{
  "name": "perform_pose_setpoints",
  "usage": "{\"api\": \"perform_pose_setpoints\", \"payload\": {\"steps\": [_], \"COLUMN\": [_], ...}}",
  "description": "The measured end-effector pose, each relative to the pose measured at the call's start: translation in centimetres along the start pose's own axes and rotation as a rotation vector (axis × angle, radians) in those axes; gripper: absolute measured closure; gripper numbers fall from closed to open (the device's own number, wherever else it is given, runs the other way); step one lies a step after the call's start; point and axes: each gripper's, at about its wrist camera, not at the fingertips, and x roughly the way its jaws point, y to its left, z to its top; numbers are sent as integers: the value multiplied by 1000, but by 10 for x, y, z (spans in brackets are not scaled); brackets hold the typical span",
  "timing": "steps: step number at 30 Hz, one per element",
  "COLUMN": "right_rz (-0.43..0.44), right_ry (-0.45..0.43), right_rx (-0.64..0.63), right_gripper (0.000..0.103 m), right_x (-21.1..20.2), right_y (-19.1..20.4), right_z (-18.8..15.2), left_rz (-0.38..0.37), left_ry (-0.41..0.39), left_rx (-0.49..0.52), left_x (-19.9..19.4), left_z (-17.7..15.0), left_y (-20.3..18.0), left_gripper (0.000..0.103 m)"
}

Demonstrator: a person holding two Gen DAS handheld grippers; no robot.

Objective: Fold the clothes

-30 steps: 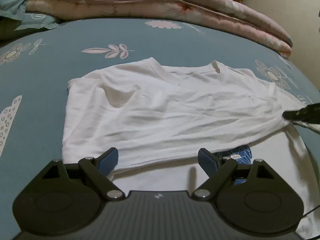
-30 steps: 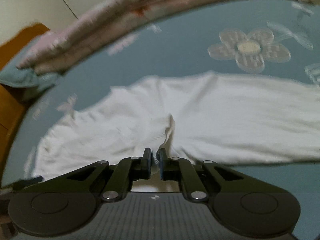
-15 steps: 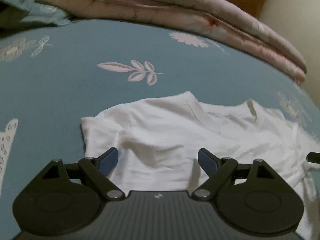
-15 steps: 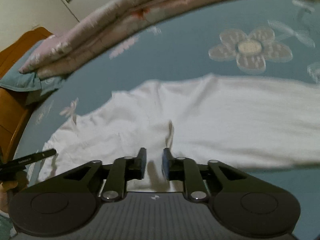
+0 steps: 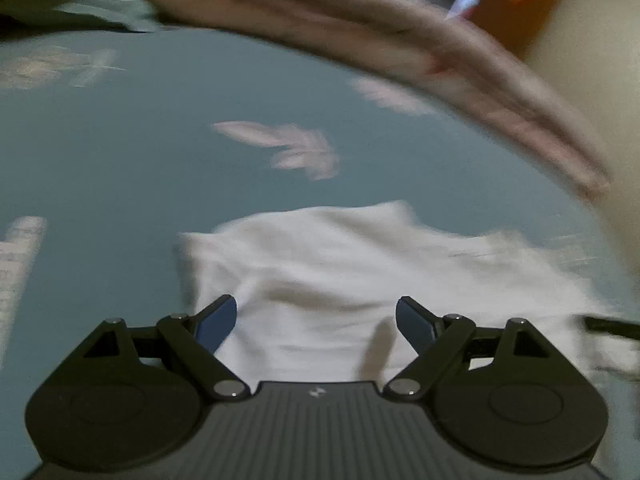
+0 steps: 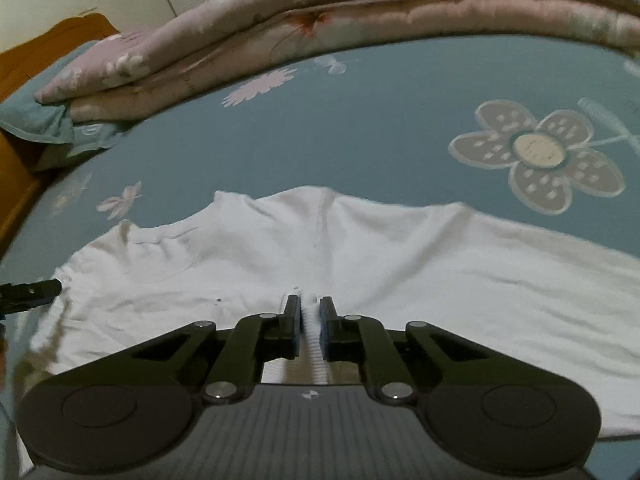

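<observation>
White T-shirt is spread on the bed sheet, short of the folded quilt. Ribbed edge is pinched in the nearly closed right hand-held gripper; left hand-held gripper is held wide, empty. Risk: thin pinch slipping, fabric bunching.

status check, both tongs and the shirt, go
Left tongs open, over the white t-shirt, holding nothing. Right tongs nearly closed on a ribbed shirt edge. Shirt spread on blue bedsheet. Folded quilt behind, clear.
</observation>
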Motion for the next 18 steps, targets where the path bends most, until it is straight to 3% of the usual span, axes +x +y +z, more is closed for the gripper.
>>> {"api": "perform_pose_setpoints", "payload": {"steps": [6,9,13,16,18], "right_rz": [3,5,7,9,10], "right_ry": [-7,-11,-16,-20,-22], "right_rx": [21,32,46,57,64], "right_gripper": [88,84,82,79,74], "right_x": [-8,-12,-17,-21,-24], "right_y": [1,2,3,4,4], "right_z": [-1,-2,-3,-4,-4], "left_rz": [-3,-61,-132,-106,-99], "left_ry": [-32,-81,-37,23,7], "left_rx": [-54,-57,-39,-46,-45], "left_x": [-9,-22,-10,16,20], "left_z": [7,12,19,20,25], "left_y": [5,6,2,1,2], "left_gripper": [17,16,16,16,16]}}
